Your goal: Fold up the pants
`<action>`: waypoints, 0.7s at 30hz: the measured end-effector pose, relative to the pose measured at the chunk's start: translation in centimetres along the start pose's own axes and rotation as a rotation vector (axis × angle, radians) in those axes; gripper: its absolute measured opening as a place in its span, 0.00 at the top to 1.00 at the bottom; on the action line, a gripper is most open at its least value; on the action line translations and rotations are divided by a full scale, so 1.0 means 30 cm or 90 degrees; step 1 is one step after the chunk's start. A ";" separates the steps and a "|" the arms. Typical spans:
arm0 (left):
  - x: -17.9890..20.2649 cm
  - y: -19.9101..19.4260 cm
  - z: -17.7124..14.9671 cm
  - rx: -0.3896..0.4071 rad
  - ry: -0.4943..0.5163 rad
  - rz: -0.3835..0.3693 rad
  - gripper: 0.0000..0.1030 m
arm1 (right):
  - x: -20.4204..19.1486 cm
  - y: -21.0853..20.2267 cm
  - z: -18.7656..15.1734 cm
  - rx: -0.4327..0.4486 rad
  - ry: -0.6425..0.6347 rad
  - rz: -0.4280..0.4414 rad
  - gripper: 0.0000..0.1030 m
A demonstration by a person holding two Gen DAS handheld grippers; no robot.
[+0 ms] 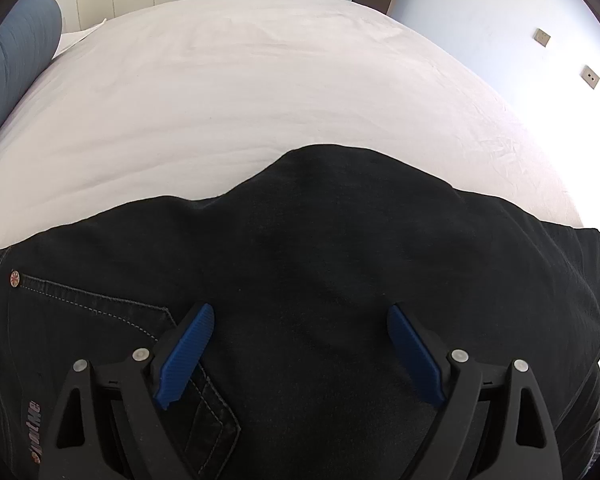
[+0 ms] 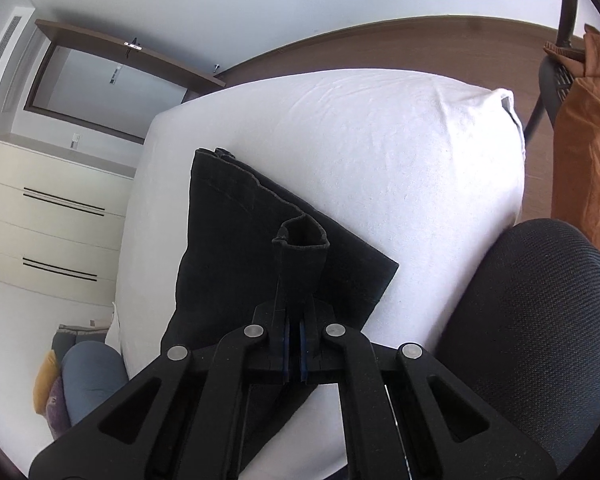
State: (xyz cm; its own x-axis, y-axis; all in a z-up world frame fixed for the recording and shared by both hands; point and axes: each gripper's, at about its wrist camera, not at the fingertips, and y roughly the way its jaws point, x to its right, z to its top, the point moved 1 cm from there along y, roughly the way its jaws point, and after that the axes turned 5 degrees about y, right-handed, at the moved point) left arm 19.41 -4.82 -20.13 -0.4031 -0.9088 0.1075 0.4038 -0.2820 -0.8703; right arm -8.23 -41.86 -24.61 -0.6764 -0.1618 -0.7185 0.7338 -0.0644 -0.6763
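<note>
Black denim pants (image 1: pixel 307 256) lie across the near part of a white bed (image 1: pixel 236 92); a back pocket with a rivet shows at the left. My left gripper (image 1: pixel 300 309) hangs over the seat area, jaws wide open, blue pads (image 1: pixel 188 352) apart and gripping nothing. In the right wrist view the pants (image 2: pixel 228 240) stretch away over the bed (image 2: pixel 379 152). A hemmed leg end (image 2: pixel 301 256) stands up from my right gripper (image 2: pixel 294 346), which is shut on that cloth.
A black mesh chair seat (image 2: pixel 539 320) presses against the bed's right side, with orange fabric (image 2: pixel 583 140) behind it. Cream drawers (image 2: pixel 52 220) stand at the left, and a blue pillow (image 2: pixel 88 376) sits low left. A blue cushion (image 1: pixel 16 64) lies at the bed's left edge.
</note>
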 end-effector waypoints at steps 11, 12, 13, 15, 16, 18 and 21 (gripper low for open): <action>0.022 0.001 -0.027 0.008 0.006 0.003 0.12 | 0.062 0.014 -0.004 -0.021 0.012 0.004 1.00; 0.022 0.000 -0.030 0.009 0.006 0.003 0.12 | 0.065 0.010 0.003 -0.027 0.025 0.012 0.99; 0.021 0.000 -0.031 0.010 0.006 0.002 0.12 | 0.066 0.004 0.009 -0.037 0.037 0.016 0.94; 0.018 0.001 -0.031 0.011 0.005 0.002 0.11 | 0.059 -0.028 0.025 -0.020 0.032 -0.010 0.92; 0.020 0.001 -0.032 0.011 0.005 0.002 0.10 | 0.044 -0.065 0.038 0.009 0.021 -0.036 0.86; 0.023 0.003 -0.035 0.013 0.006 0.004 0.09 | 0.046 -0.143 0.082 0.084 0.006 -0.110 0.82; 0.026 0.005 -0.039 0.015 0.007 0.008 0.08 | -0.093 -0.172 0.106 0.064 -0.078 -0.013 0.82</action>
State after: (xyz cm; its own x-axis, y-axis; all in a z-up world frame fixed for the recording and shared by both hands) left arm 18.21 -5.22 -20.74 -0.4073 -0.9088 0.0907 0.4285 -0.2779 -0.8598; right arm -9.92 -44.20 -18.59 -0.6829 -0.2776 -0.6757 0.7269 -0.1657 -0.6665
